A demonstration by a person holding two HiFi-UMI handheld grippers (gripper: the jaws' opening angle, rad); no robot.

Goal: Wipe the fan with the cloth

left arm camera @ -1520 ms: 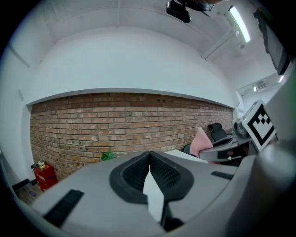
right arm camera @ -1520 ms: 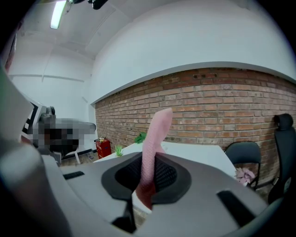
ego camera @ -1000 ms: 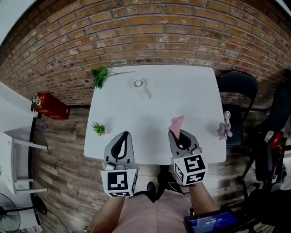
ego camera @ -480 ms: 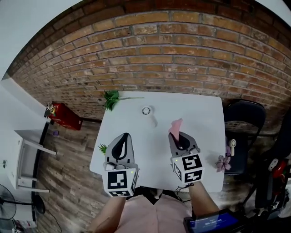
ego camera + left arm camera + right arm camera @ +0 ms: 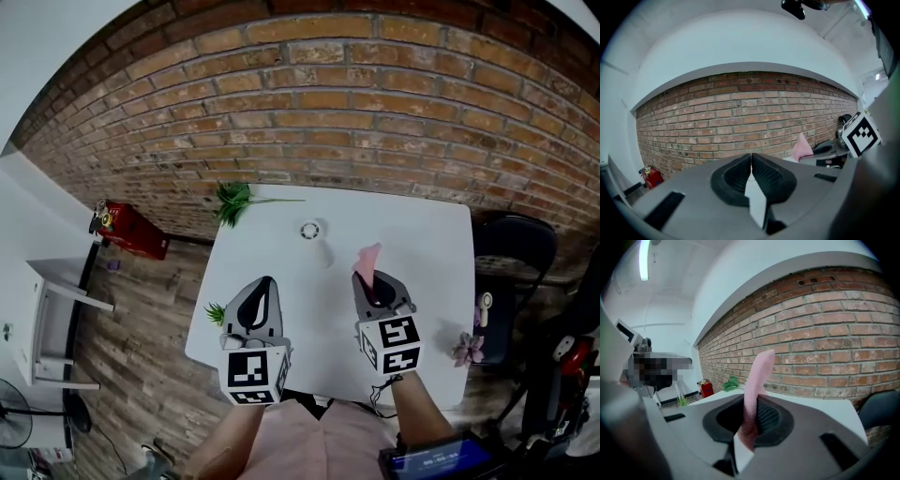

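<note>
A small white hand fan [image 5: 312,232] lies near the far edge of the white table [image 5: 422,244]. My right gripper [image 5: 370,277] is shut on a pink cloth [image 5: 367,262], which sticks up past its tips; in the right gripper view the pink cloth [image 5: 755,385] stands upright between the jaws. My left gripper [image 5: 265,284] hovers over the table's left part, shut with nothing in it [image 5: 751,157]. Both grippers are short of the fan, which lies ahead and between them. In the left gripper view the cloth [image 5: 802,147] shows at the right.
A green leafy sprig [image 5: 234,201] lies at the table's far left corner and a small potted plant [image 5: 215,313] at its left edge. A pale flower [image 5: 466,349] sits near the right edge. A black chair [image 5: 511,248] stands at the right, a red extinguisher [image 5: 127,229] at the left by the brick wall.
Both grippers have moved forward over the table toward the fan, the right one carrying the pink cloth. The head view has shifted, so the table now sits lower and closer to the grippers.
</note>
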